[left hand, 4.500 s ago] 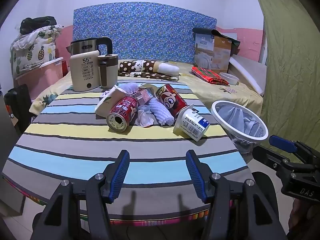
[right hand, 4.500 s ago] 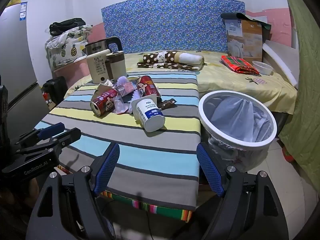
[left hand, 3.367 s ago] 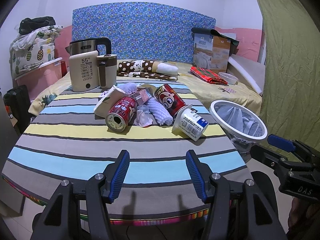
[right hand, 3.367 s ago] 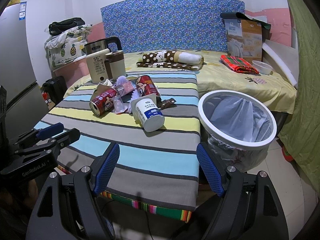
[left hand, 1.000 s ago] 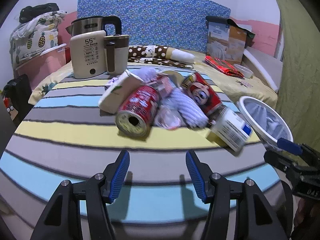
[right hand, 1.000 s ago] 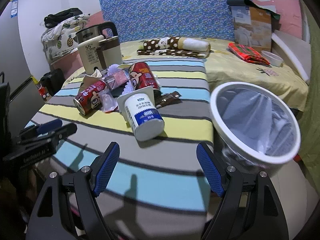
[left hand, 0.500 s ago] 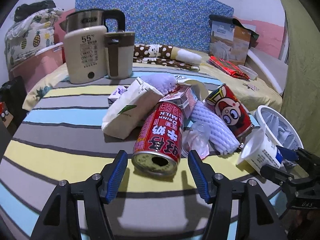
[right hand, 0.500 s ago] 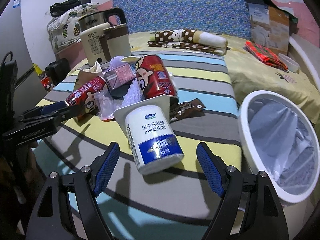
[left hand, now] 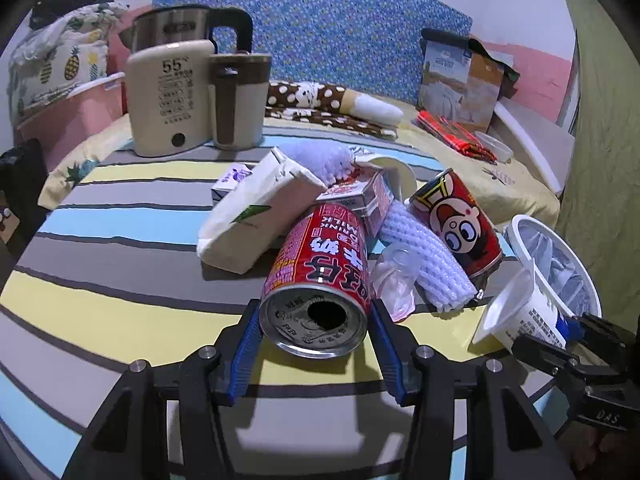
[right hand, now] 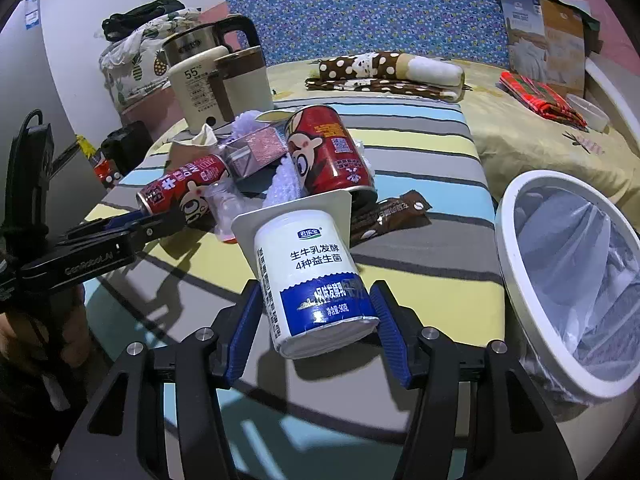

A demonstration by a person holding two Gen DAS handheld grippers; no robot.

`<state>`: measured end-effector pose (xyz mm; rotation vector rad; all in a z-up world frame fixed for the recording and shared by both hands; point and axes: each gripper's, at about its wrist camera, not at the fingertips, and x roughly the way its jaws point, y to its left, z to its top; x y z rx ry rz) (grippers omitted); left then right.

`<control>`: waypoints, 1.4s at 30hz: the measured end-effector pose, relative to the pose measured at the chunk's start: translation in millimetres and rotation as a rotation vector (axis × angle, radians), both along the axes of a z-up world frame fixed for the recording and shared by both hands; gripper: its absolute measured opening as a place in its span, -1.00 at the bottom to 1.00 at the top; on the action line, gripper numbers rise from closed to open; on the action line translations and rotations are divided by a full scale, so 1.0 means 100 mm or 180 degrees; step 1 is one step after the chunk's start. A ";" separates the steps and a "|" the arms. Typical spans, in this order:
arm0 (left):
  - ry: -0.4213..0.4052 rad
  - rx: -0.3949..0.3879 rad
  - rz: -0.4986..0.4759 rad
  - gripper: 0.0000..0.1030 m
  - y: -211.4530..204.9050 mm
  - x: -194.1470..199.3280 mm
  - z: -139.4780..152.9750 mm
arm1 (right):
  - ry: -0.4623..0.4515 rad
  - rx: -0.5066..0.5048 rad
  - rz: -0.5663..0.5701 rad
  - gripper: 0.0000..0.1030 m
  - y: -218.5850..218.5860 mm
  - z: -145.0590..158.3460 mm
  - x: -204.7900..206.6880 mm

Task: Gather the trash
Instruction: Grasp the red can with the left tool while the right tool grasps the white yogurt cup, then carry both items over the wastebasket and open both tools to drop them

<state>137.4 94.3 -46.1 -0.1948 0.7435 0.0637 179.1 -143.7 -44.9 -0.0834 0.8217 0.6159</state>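
A red milk-drink can (left hand: 320,264) lies on its side on the striped tablecloth (left hand: 100,280), its opened end toward me. My left gripper (left hand: 314,312) straddles it, jaws closing, both blue pads against its sides. A white and blue yogurt cup (right hand: 308,264) lies between the pads of my right gripper (right hand: 316,292), whose jaws are also closing and touch the cup's base. Behind them is a heap of trash: a second red can with a cartoon face (right hand: 328,152), white foam netting (left hand: 424,256), a white paper bag (left hand: 260,208), a pink carton (left hand: 360,196) and a brown wrapper (right hand: 392,212).
A white bin (right hand: 516,216) lined with a clear bag stands off the table's right edge. A cream kettle (left hand: 168,92) and a brown-lidded mug (left hand: 236,100) stand at the back left. A bed with a blue headboard lies beyond the table.
Both grippers moved forward over the table to the pile. The left jaws have narrowed onto the red can and the right jaws onto the yogurt cup.
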 end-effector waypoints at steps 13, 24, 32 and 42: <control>-0.0181 0.0075 0.0072 0.00 -0.14 -0.47 0.23 | -0.0016 0.0177 -0.0039 0.10 -0.10 0.12 -0.15; -0.0268 0.0112 -0.0030 -0.01 -0.32 -0.58 0.38 | -0.0082 0.0277 -0.0126 0.10 -0.21 0.16 -0.19; -0.0320 0.0091 -0.0228 0.00 -0.55 -0.46 0.49 | -0.0125 0.0329 -0.0287 0.10 -0.41 0.17 -0.14; -0.0457 0.0057 -0.0746 0.00 -1.18 -0.12 0.68 | -0.0201 0.0313 -0.0745 0.10 -0.91 0.18 0.02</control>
